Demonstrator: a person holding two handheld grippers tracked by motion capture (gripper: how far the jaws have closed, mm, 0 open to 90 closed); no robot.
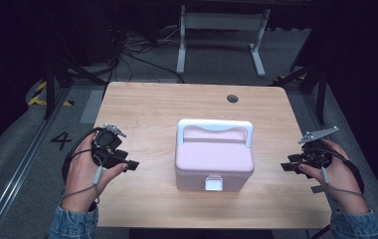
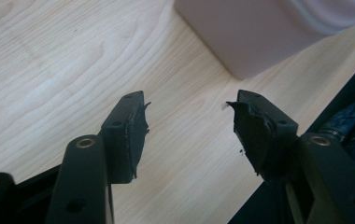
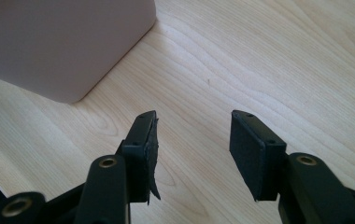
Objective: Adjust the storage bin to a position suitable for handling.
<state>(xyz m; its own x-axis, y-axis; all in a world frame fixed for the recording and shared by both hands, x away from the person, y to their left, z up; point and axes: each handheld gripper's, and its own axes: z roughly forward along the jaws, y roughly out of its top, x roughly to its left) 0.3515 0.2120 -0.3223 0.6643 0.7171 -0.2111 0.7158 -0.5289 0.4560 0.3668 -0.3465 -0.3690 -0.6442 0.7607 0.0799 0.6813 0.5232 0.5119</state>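
High view: one pink box (image 1: 214, 157) stands upright near the middle of the table (image 1: 147, 104), slightly toward the person's edge. Its long axis runs left to right across the table. The front wall, bearing one white latch (image 1: 214, 183), faces the person. One white handle (image 1: 215, 127) lies folded back over the rear of the lid, its bar parallel to the long axis. The lid is down.

One left gripper (image 1: 133, 165) is held at the left of the box, above the table's left edge, jaws pointing right toward the box and clear of it. One right gripper (image 1: 285, 167) is held at the right of the box, above the table's right edge, jaws pointing left toward the box and clear of it. The box lies between the two, touched by neither.

Left gripper view: the left gripper (image 2: 187, 114) has its jaws spread, with bare table between the pads; a rounded corner of the box (image 2: 259, 32) lies ahead at upper right.

Right gripper view: the right gripper (image 3: 193, 122) has its jaws spread wide, with bare table between the pads; a corner of the box (image 3: 63, 42) lies ahead at upper left.

Writing: one numeral "4" (image 1: 60, 141) is marked on the floor left of the table. No writing on the box can be read. One dark round hole (image 1: 232, 98) sits near the table's far edge.
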